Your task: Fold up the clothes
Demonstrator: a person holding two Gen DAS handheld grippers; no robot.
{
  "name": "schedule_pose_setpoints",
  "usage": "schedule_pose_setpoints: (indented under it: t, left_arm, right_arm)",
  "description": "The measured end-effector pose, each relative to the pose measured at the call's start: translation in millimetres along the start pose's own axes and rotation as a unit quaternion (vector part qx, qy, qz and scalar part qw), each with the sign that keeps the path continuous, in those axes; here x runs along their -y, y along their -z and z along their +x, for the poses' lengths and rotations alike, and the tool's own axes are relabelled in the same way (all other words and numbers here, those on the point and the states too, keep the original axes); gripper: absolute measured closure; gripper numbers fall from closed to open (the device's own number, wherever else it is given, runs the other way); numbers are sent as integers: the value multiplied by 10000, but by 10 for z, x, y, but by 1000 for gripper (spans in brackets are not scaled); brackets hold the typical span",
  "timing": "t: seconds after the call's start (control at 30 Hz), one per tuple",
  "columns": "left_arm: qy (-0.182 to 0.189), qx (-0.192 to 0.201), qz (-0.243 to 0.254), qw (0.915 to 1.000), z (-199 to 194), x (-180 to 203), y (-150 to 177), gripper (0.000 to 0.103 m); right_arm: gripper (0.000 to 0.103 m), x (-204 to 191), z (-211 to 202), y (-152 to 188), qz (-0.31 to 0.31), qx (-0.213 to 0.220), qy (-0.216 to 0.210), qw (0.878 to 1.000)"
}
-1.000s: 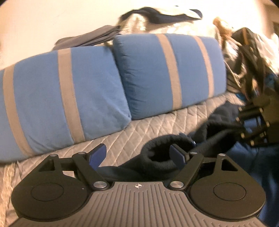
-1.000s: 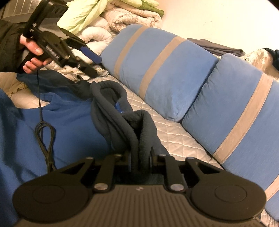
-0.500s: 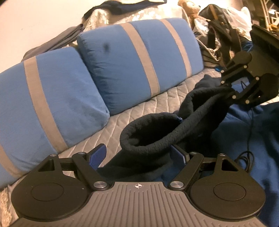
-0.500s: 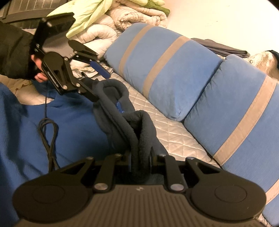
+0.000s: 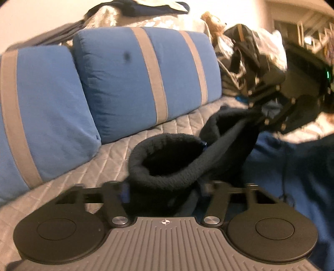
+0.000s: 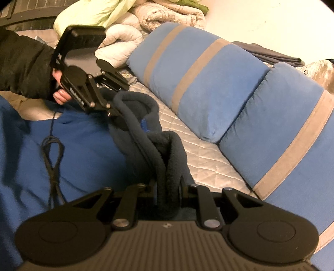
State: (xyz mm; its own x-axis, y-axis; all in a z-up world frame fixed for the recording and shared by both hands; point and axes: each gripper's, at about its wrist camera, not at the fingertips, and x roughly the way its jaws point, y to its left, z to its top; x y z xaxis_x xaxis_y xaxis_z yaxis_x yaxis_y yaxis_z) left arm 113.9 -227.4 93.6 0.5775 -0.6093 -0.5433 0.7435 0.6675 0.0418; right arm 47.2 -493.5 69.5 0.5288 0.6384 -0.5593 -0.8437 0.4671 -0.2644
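Observation:
A dark navy fleece garment (image 5: 167, 164) lies bunched on the quilted bed, its thick rolled edge forming a loop. My left gripper (image 5: 165, 187) is open, and that loop fills the gap between its fingers. In the right wrist view the left gripper (image 6: 125, 104) sits at the far end of the fleece (image 6: 154, 150), held by a hand in a black sleeve. My right gripper (image 6: 168, 187) is shut on a doubled fold of the fleece. The left wrist view shows the right gripper (image 5: 261, 112) pulling that end up and away.
Two blue pillows with grey stripes (image 5: 135, 83) (image 6: 198, 87) line the far side of the quilted bedcover (image 5: 104, 162). Brighter blue fabric (image 6: 83, 150) spreads under the fleece, with a black cable (image 6: 52, 156) coiled on it. Piled bedding (image 6: 146, 18) and clutter (image 5: 240, 52) lie beyond.
My left gripper has moved in onto the fleece loop, and its fingers have narrowed around it. The right gripper has kept its hold, and the fleece now stretches between the two.

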Motion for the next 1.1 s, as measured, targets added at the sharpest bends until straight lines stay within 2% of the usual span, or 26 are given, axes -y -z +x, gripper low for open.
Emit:
schedule_pose_setpoints:
  t: [0.13, 0.27, 0.4, 0.73, 1.1]
  left_arm:
    - [-56, -29, -78, 9999, 27, -39, -132, 79]
    - [-435, -6, -150, 9989, 61, -72, -281, 84]
    - [-933, -70, -143, 9955, 100, -91, -438, 85]
    - [-1665, -181, -168, 9857, 210, -125, -754, 86]
    - [-2583, -350, -72, 9654, 593, -167, -876, 86]
  right_arm:
    - [85, 122, 54, -81, 9, -9, 123, 9999]
    - [86, 269, 123, -213, 100, 11, 315, 9995]
    - [86, 387, 207, -346, 189, 6, 487, 9986]
    - [86, 648, 369, -581, 417, -31, 926, 9948]
    - [86, 900, 736, -685, 531, -254, 1377, 9887]
